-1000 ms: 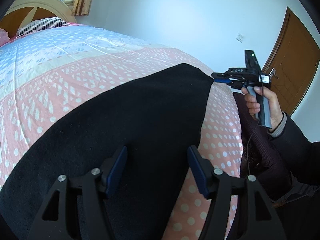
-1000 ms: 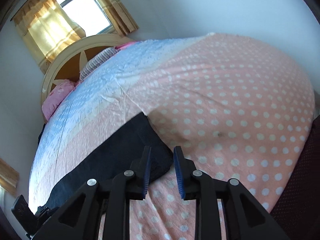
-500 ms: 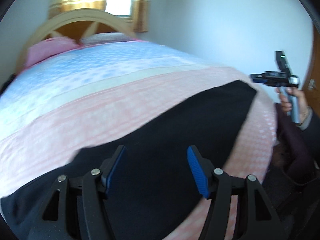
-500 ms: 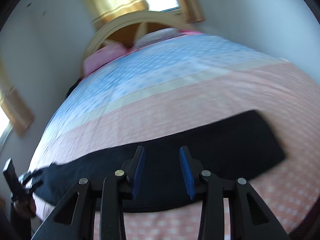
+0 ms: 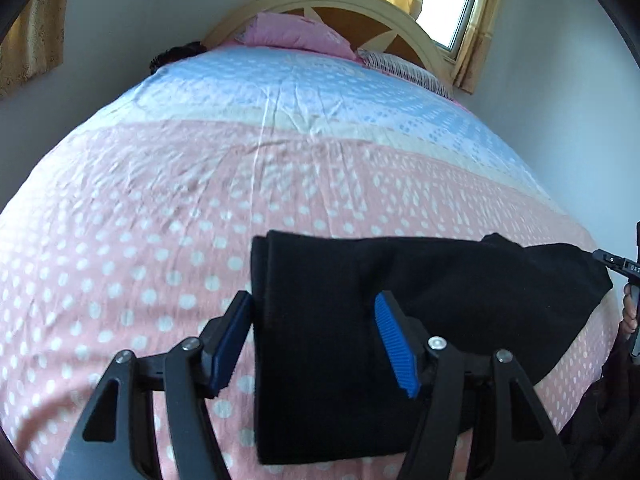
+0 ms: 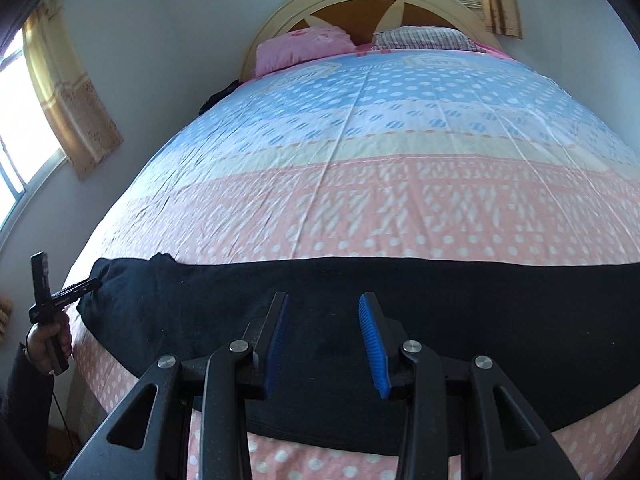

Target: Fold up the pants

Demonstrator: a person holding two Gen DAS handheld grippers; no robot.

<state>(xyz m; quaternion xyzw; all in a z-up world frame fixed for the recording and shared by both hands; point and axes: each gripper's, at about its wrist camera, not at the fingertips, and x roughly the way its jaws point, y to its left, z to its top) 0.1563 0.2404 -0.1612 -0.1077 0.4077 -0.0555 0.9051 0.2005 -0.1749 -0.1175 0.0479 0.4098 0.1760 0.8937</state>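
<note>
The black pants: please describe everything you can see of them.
The pants are black, of soft matte cloth with no visible pattern. They lie flat as one long band across the pink dotted sheet, near the bed's foot. One end is a straight edge; the other narrows. Both grippers hover above with open jaws; nothing grips the pants.

Daylight came in through the window [image 5: 452,4] behind the headboard, blown out to white, and a second window [image 6: 16,128] at left was overexposed too. The room was evenly lit with soft shadows. The black pants [image 6: 440,320] showed almost no texture. Slight motion blur softened the bedspread [image 5: 160,220] dots. Heavy fisheye bulge, with dark vignette corners in both views.
</note>
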